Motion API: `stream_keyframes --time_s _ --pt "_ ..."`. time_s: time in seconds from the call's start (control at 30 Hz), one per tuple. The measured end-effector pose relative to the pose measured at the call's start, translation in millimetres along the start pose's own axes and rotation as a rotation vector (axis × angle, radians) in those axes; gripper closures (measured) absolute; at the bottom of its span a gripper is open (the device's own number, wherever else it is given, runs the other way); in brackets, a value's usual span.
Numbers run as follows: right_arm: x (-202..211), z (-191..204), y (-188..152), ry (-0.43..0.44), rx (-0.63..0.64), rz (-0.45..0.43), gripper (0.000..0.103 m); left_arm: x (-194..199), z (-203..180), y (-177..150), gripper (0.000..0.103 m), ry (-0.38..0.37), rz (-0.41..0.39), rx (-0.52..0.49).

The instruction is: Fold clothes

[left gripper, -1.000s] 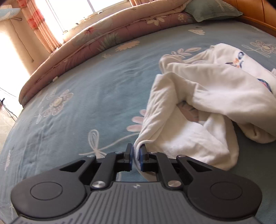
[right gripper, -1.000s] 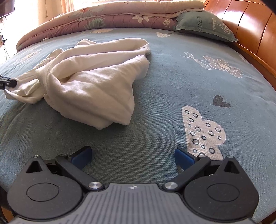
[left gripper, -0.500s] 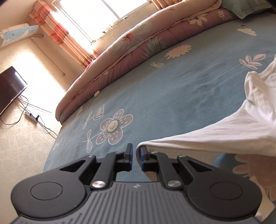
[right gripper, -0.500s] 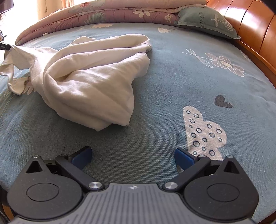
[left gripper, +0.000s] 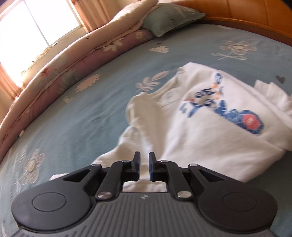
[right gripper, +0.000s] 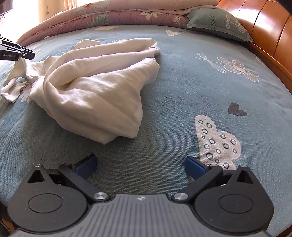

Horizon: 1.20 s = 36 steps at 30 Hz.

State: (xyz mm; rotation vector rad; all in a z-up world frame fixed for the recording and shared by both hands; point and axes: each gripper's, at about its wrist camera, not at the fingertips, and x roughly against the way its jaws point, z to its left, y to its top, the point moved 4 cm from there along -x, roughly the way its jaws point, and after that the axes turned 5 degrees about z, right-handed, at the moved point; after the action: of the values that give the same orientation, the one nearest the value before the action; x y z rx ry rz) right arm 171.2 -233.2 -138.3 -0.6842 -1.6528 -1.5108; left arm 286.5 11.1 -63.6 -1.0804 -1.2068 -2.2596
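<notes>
A white T-shirt [left gripper: 209,127] with a blue and red print lies crumpled on the blue flowered bedsheet [left gripper: 91,118]. My left gripper [left gripper: 144,160] hovers over the shirt's near edge. Its jaws are opening: a narrow gap shows between the pads, and the cloth lies beneath them, not pinched. In the right wrist view the same shirt [right gripper: 94,91] is a rumpled heap, and the left gripper [right gripper: 27,53] sits at the far left with a shirt corner hanging just under its tip. My right gripper [right gripper: 140,162] stands wide open above bare sheet, well short of the shirt.
A folded pink and cream quilt [right gripper: 109,16] runs along the far side of the bed. A green pillow [right gripper: 219,23] leans by the wooden headboard [right gripper: 264,32] on the right. A bright window [left gripper: 27,32] is beyond the quilt.
The left gripper pulled the pinched shirt edge up and away, then swung back over the shirt, and its pads have parted. The shirt's left corner shifted. The right gripper has not moved.
</notes>
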Motion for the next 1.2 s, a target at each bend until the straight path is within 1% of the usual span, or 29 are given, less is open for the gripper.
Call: stream_keyframes --time_s 0.03,0.1,0.2,0.27,0.33,0.37,0.43,0.47,0.53,0.57,0.6,0.7,0.77,0.83,0.93,1.07,1.13,1.17,1.2 --pt "0 0 0 0.000 0.000 -0.002 0.000 2 -19 1 0.090 -0.051 -0.008 -0.034" --pt "1 0 -1 0.001 -0.001 -0.004 0.000 4 -42 2 0.089 -0.100 -0.018 -0.076" --pt "1 0 -2 0.001 0.000 -0.005 0.000 5 -56 1 0.087 -0.130 -0.009 -0.078" --pt "1 0 -2 0.003 0.001 -0.008 0.000 6 -51 -6 0.086 -0.128 0.010 -0.050" --pt "1 0 -3 0.004 0.000 -0.013 0.000 8 -38 -16 0.085 -0.102 0.032 -0.007" --pt "1 0 -3 0.003 0.000 -0.015 0.000 10 -30 -22 0.082 -0.093 0.044 0.026" --pt "1 0 -4 0.002 -0.001 -0.019 0.000 12 -13 -33 0.073 -0.074 0.068 0.093" --pt "1 0 -4 0.002 -0.001 -0.021 0.000 13 -7 -38 0.071 -0.075 0.075 0.123" --pt "1 0 -4 0.002 -0.002 -0.025 0.000 16 2 -45 0.060 -0.080 0.081 0.179" --pt "1 0 -4 0.000 -0.004 -0.026 0.000 17 5 -48 0.059 -0.084 0.079 0.204" --pt "1 0 -4 -0.001 -0.004 -0.026 0.000 19 4 -48 0.058 -0.093 0.073 0.212" --pt "1 1 -4 -0.005 -0.006 -0.024 0.000 24 -8 -39 0.056 -0.119 0.036 0.191" --pt "3 0 -1 -0.006 -0.008 -0.004 0.000 28 -20 -30 0.048 -0.132 0.005 0.167" --pt "7 1 1 -0.004 0.011 -0.009 0.000 32 -32 -22 0.036 -0.143 -0.028 0.155" --pt "24 3 7 -0.004 0.052 -0.075 0.000 36 -47 -13 0.034 -0.170 -0.060 0.162" --pt "40 6 17 0.003 0.096 -0.131 0.000 44 -64 6 0.033 -0.262 -0.115 0.205" --pt "43 9 20 0.005 0.106 -0.145 0.000 47 -72 17 0.027 -0.296 -0.145 0.212" --pt "44 10 21 0.006 0.107 -0.148 0.000 48 -76 23 0.027 -0.313 -0.161 0.216" --pt "44 11 22 0.011 0.109 -0.148 0.000 43 -79 26 0.027 -0.285 -0.148 0.204"
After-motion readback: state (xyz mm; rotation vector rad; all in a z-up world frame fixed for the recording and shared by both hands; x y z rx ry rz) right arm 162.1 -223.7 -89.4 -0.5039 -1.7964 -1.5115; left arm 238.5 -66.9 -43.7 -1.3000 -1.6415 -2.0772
